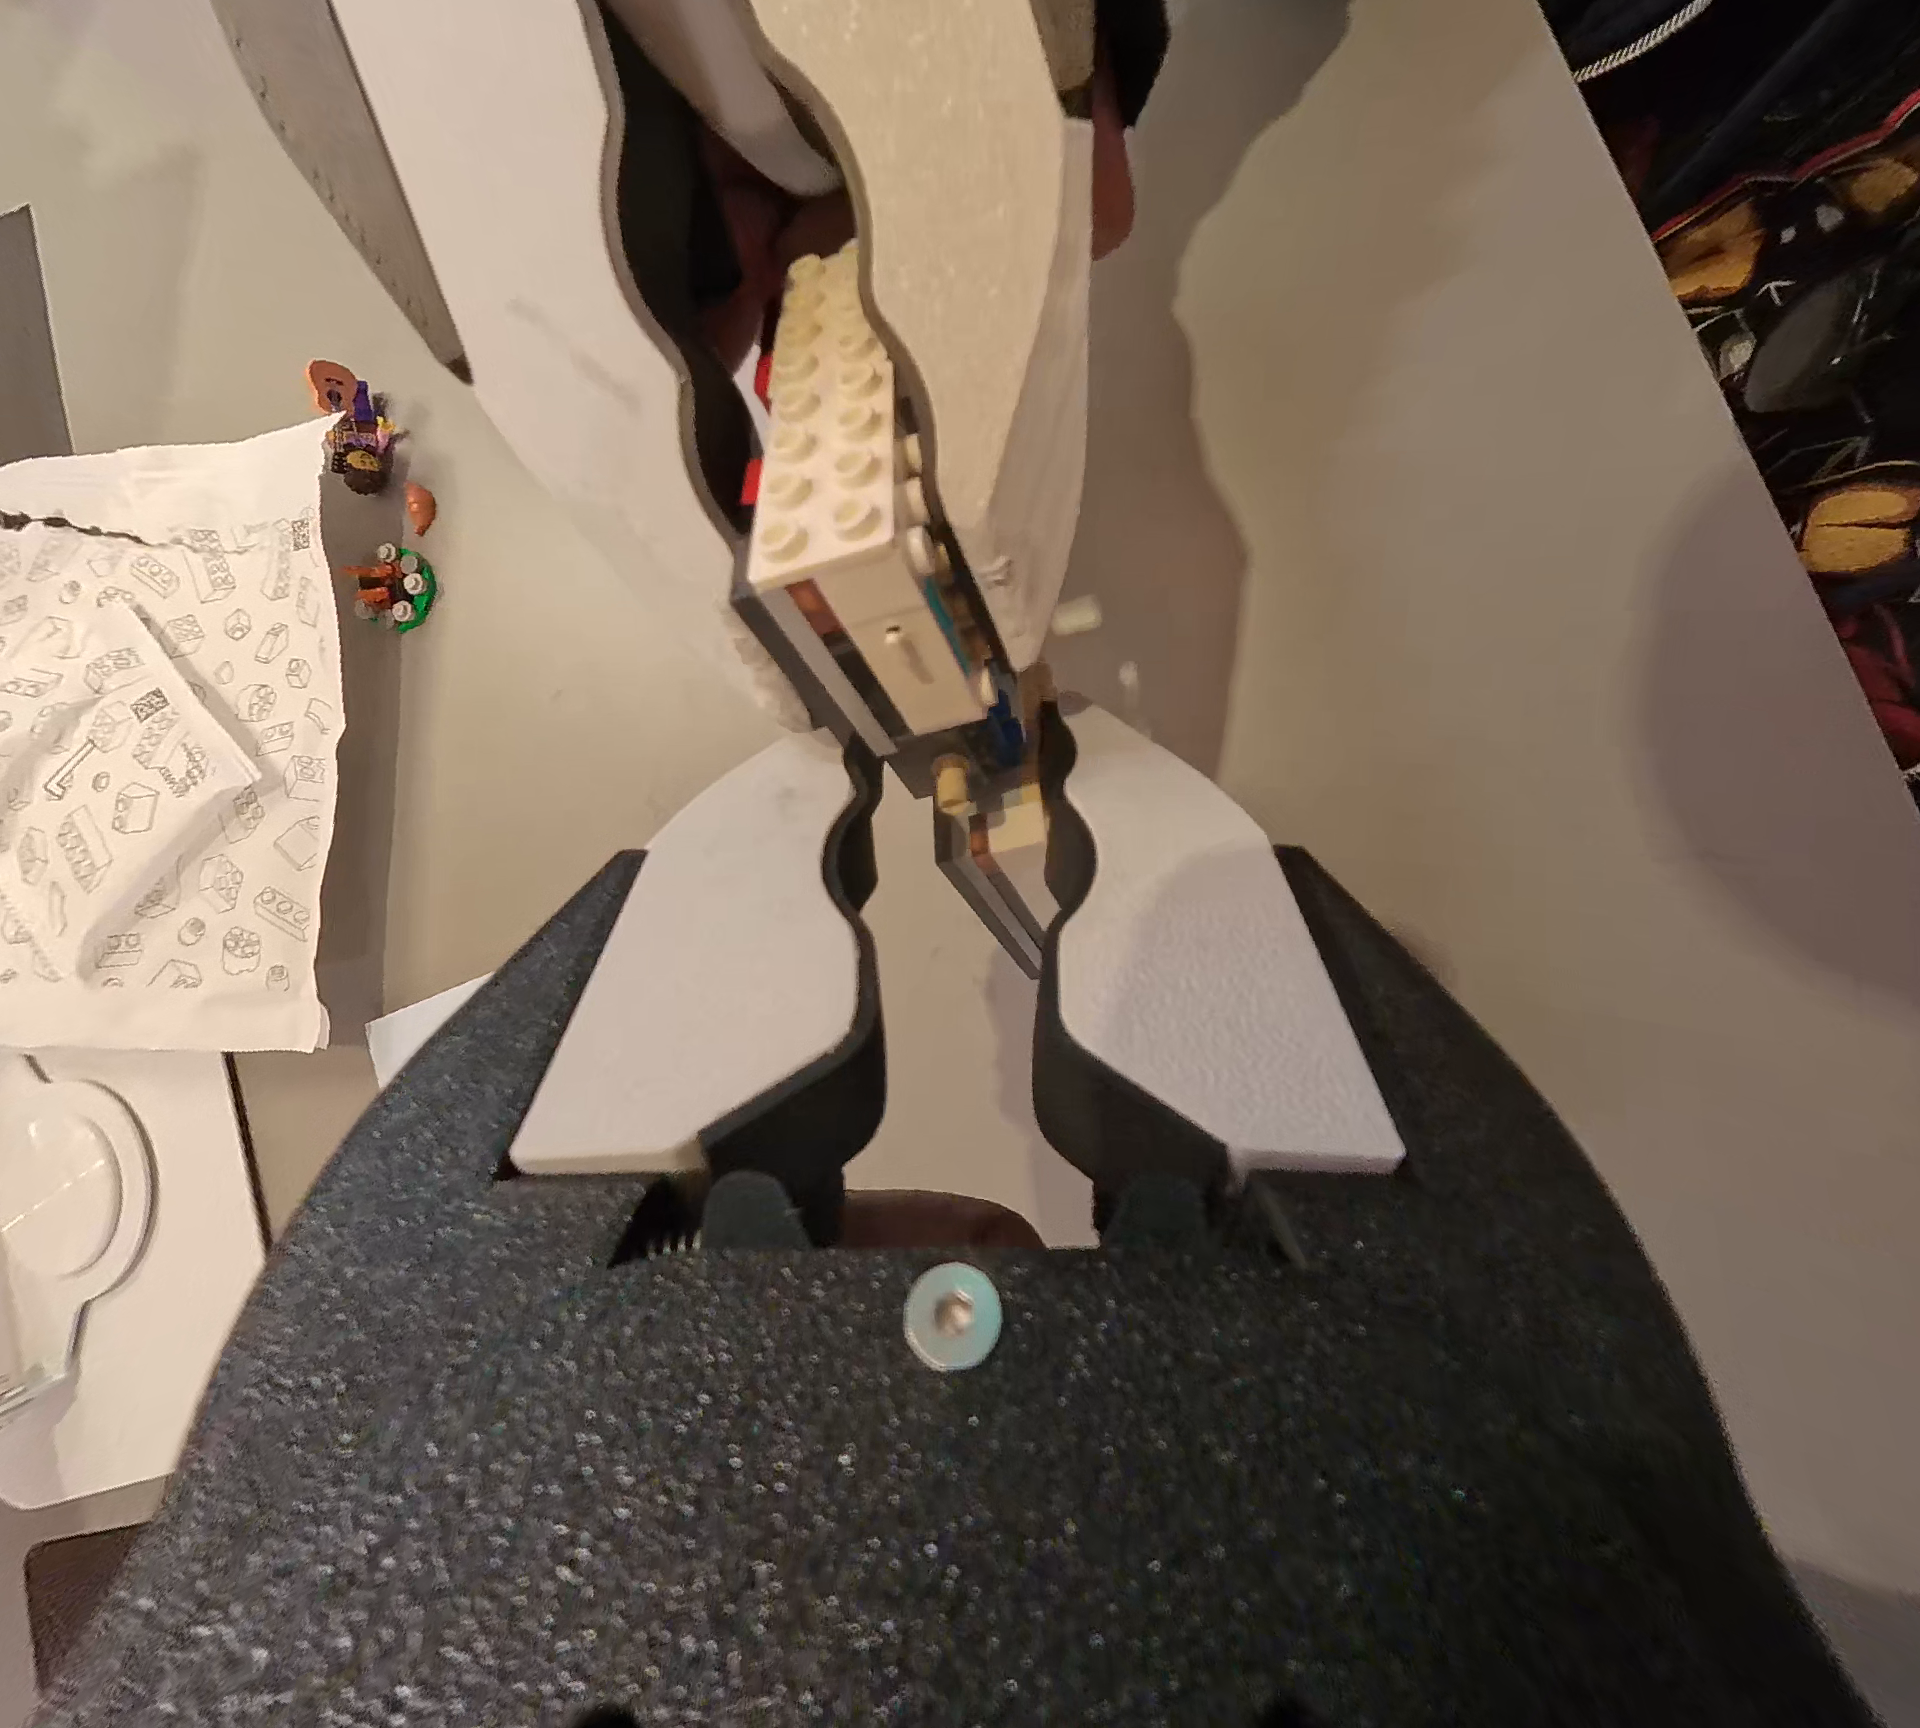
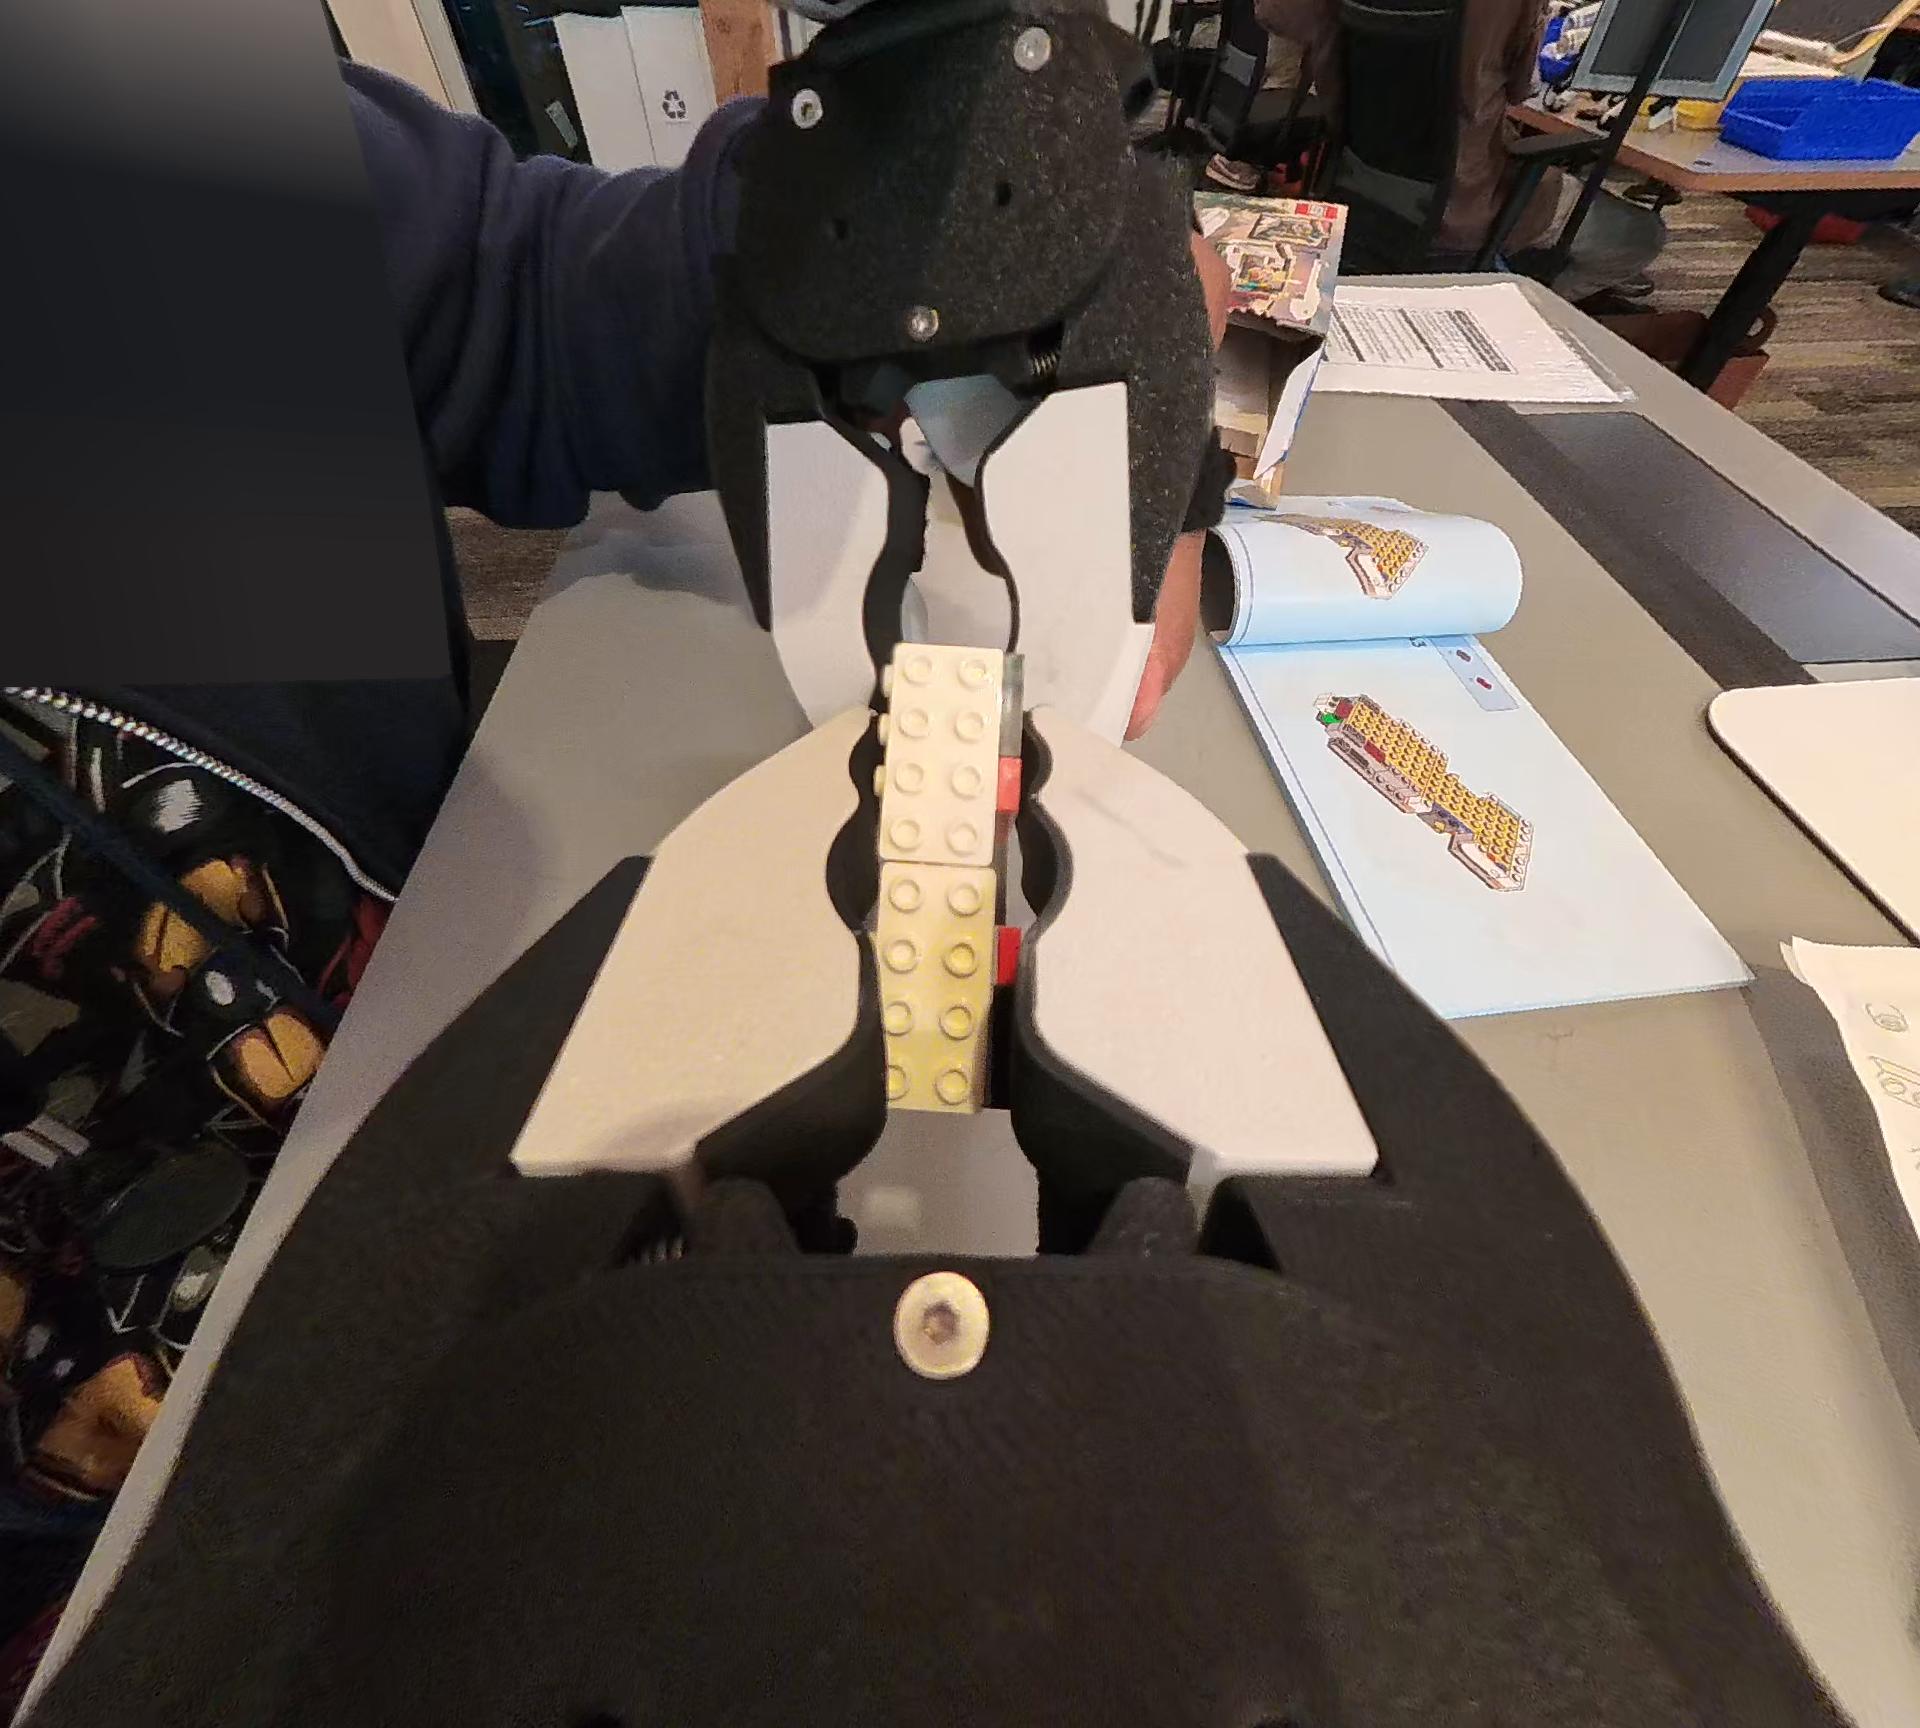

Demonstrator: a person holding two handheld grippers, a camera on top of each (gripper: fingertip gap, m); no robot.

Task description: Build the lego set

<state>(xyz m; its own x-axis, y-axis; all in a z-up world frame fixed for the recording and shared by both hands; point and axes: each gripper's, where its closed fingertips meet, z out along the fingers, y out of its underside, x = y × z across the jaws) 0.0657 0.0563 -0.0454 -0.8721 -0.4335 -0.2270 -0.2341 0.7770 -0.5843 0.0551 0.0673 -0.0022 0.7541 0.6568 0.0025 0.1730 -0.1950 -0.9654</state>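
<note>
From the left wrist view, my left gripper (image 1: 961, 805) has its fingers partly spread around the lower end of a brick assembly (image 1: 862, 556) of white studded bricks over dark grey plates with small tan and blue parts; the right pad (image 1: 1070, 805) lies against the tan end piece, while a visible gap separates the left pad (image 1: 847, 805) from the assembly, so I cannot tell whether this gripper truly pinches it; my right gripper (image 1: 914, 390) comes in from the top of this view and clamps the upper length of the same assembly; on the grey table (image 1: 499, 722) to the left lie a torn printed paper bag (image 1: 156, 691), a small green round piece with grey studs (image 1: 400, 587) and a small dark figure-like build (image 1: 358, 442). From the right wrist view, my right gripper (image 2: 945, 785) is pressed onto the brick assembly (image 2: 940, 899), both pads bearing on its sides, the white studded face upward and red parts showing at its right edge; the assembly is held in the air above the table; my left gripper (image 2: 940, 639) faces me at the far end of the assembly; an open instruction booklet (image 2: 1455, 795) lies on the table (image 2: 623, 743) to the right, with a cardboard box (image 2: 1273, 265) beyond it.
</note>
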